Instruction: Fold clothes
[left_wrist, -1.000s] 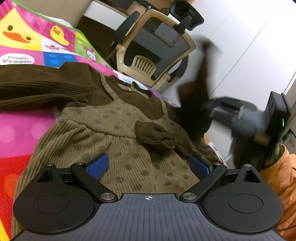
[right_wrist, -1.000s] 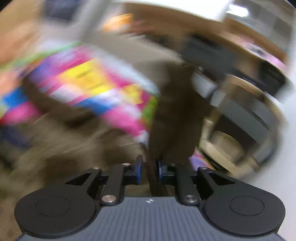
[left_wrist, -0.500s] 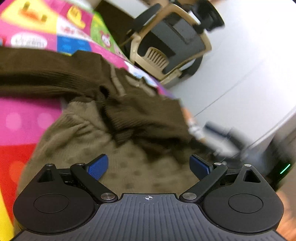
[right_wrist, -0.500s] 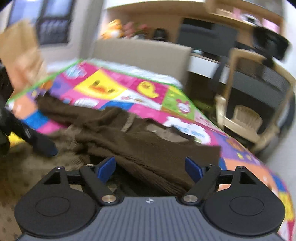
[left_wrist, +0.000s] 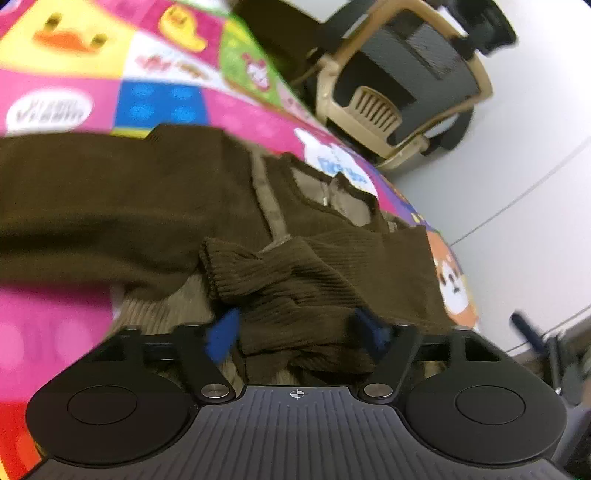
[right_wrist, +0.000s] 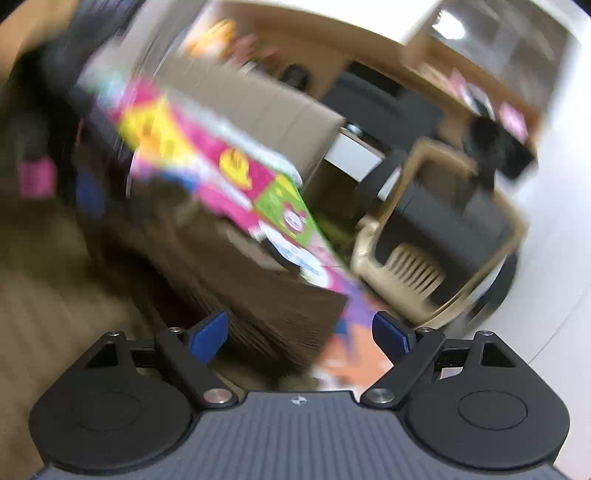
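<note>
Sleeve (left_wrist: 295, 280) folded over dress, lying between left claw (left_wrist: 299, 332) fingers, spread, ready to pinch; right claw (right_wrist: 299, 336) spread, empty.

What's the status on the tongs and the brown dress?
Left tongs open, straddling the folded-in sleeve. Right tongs open, empty. Brown dress flat on play mat. Nothing blocking.

The dark brown sleeve (left_wrist: 295, 280), previously held raised by the right tongs (right_wrist: 299, 336), has been laid across the dress (left_wrist: 155, 314) chest and released. The left tongs (left_wrist: 299, 332) have been narrowed around its bunched fabric.
</note>
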